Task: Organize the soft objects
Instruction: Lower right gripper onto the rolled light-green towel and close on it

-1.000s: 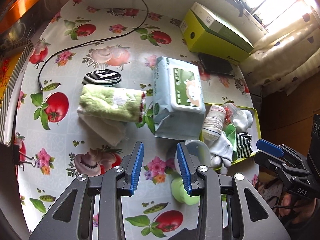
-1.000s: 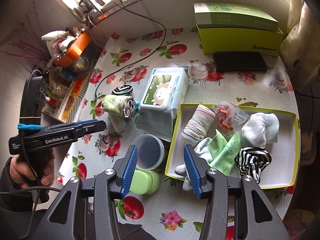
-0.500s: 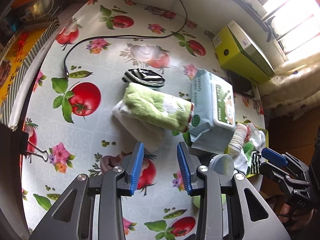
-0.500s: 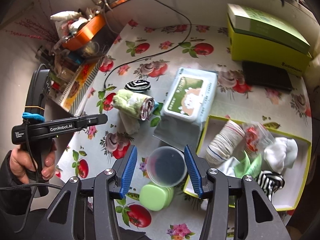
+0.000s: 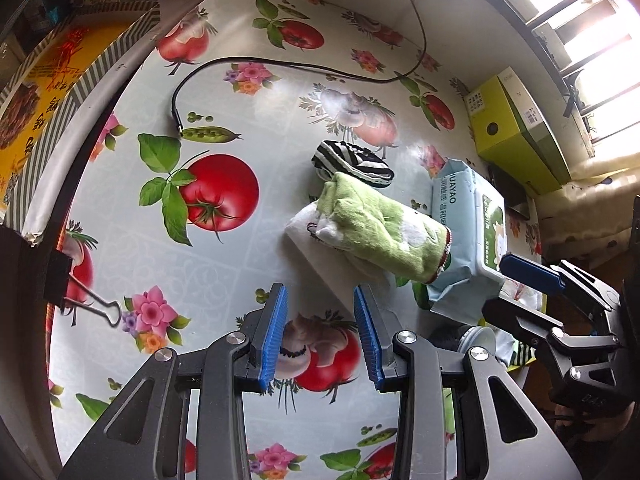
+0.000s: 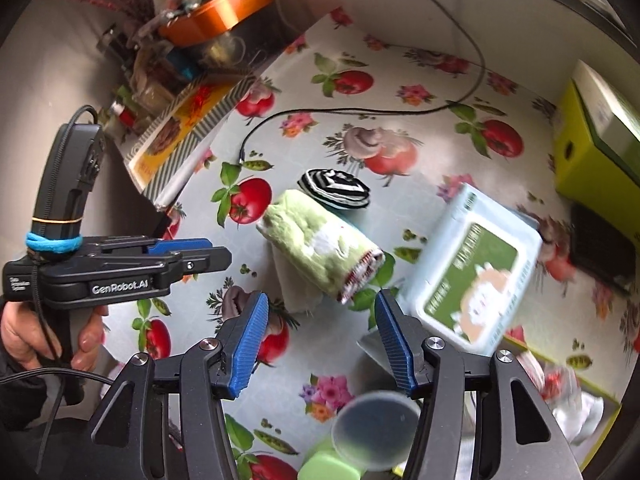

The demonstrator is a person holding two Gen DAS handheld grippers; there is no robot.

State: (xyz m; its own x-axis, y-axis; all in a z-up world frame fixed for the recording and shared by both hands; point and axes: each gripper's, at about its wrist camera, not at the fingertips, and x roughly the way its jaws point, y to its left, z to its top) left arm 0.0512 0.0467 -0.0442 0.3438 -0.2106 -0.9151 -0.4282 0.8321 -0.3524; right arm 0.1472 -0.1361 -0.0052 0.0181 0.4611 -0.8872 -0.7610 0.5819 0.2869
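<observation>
Green fleecy rolled towel (image 5: 386, 232) lies on the fruit-patterned oilcloth bench (image 5: 224, 248), atop a white folded cloth (image 5: 304, 228), beside a black-and-white striped rolled sock (image 5: 352, 164) and a pale blue wipes pack (image 5: 472, 232); left gripper (image 5: 320, 336) hovers open, empty; right gripper (image 6: 318, 340), jaws opening, holds nothing.
</observation>
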